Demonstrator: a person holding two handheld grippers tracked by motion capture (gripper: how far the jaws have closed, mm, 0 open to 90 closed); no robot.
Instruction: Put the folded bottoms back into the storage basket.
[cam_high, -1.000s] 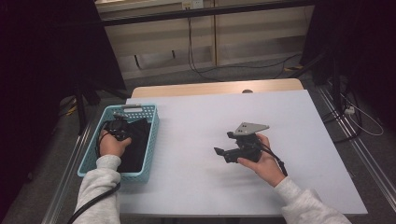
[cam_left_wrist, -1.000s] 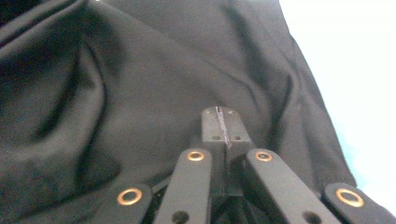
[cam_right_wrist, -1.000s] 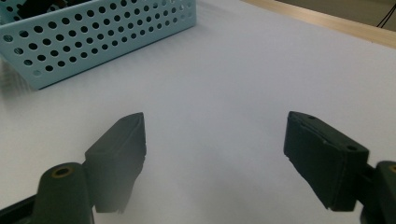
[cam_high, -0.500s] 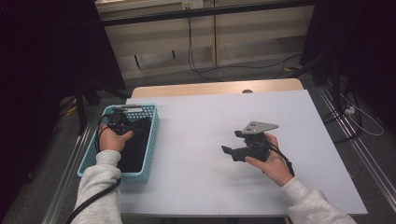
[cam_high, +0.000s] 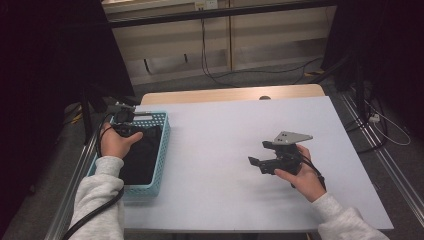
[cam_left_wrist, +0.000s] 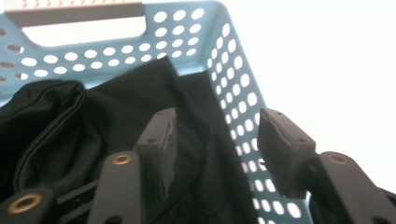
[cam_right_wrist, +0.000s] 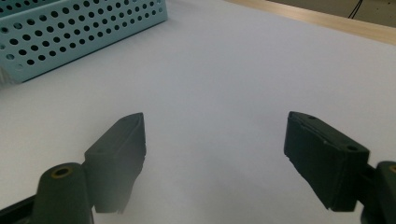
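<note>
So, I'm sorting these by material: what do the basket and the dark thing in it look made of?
The basket looks like moulded plastic, light blue, matte, with rows of punched round holes. The dark thing looks like soft black fabric: it folds and shows a seam; which fibre is unclear.

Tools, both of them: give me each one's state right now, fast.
Left tool: jaws just opening, nothing gripped, above the black cloth in the blue basket.
Right tool: open, empty, over the white table.

The left gripper (cam_left_wrist: 215, 149) hangs above a light blue perforated basket (cam_left_wrist: 233, 84), its jaws having just been opening, nothing between them. Black cloth (cam_left_wrist: 116, 107) lies crumpled inside the basket, beneath the jaws. White table (cam_left_wrist: 327, 60) lies right of the basket.
</note>
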